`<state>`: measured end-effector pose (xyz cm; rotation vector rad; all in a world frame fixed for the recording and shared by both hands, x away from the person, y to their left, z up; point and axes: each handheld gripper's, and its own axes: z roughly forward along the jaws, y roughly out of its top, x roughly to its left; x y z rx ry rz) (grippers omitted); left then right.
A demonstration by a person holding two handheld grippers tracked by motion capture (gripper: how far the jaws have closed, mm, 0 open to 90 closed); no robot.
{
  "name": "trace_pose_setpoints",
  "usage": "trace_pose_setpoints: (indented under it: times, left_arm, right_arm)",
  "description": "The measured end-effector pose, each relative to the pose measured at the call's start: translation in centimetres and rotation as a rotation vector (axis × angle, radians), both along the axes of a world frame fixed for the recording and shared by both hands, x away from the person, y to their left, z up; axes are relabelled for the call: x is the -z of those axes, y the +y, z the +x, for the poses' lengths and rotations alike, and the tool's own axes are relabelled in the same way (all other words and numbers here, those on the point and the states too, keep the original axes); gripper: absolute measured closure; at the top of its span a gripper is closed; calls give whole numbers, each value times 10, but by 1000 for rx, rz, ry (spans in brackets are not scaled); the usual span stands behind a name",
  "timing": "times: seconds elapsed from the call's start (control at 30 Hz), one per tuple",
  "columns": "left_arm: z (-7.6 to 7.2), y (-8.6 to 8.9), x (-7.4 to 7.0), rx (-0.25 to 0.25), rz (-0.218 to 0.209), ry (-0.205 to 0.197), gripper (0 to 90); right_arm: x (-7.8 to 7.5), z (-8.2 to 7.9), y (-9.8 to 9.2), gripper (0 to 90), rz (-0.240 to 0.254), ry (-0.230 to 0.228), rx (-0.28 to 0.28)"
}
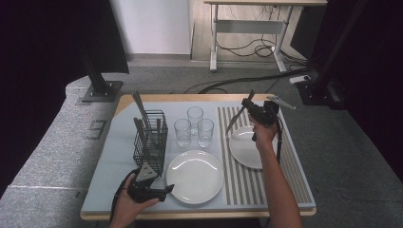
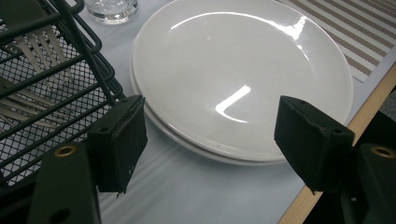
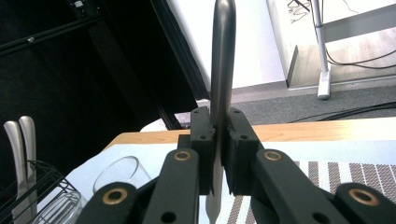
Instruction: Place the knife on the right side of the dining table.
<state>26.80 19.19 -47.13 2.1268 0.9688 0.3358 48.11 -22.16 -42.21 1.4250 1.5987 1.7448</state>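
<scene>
- The right gripper is clamped on a table knife: the knife stands pinched between the two black jaws, its rounded handle end rising above them and its other end reaching down past them.
- In the high view the knife slants down from the gripper toward the left, over the far edge of the white plate on the striped mat.
- The left gripper is released, jaws wide apart with nothing between them, low over the table beside the nearer white plate, which lies just ahead of its jaws.
- To that gripper's left stands a black wire basket holding forks and other cutlery upright.
- Three empty glasses stand together beyond the nearer plate.
</scene>
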Motion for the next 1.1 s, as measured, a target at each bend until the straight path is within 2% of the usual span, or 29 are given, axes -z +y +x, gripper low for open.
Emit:
trace_pose_setpoints:
  times: [0.27,0.53,0.87,0.93,1.1]
  left_arm:
    - [1,3,0,-9,-1,-2,257]
    - [0,3,-1,-4,3,-4,257]
    - [1,5,0,-5,7,0,257]
    - [1,6,-1,-9,2,-3,257]
    - [1,7,-1,-16,1,-4,257]
  right_arm:
    - [2,12,3,835,-5,9,6]
    - [6,25,8,835,16,25,21]
    - [3,36,9,835,33,6,37]
    - [6,38,8,835,43,12,40]
    - [14,44,9,835,33,35,50]
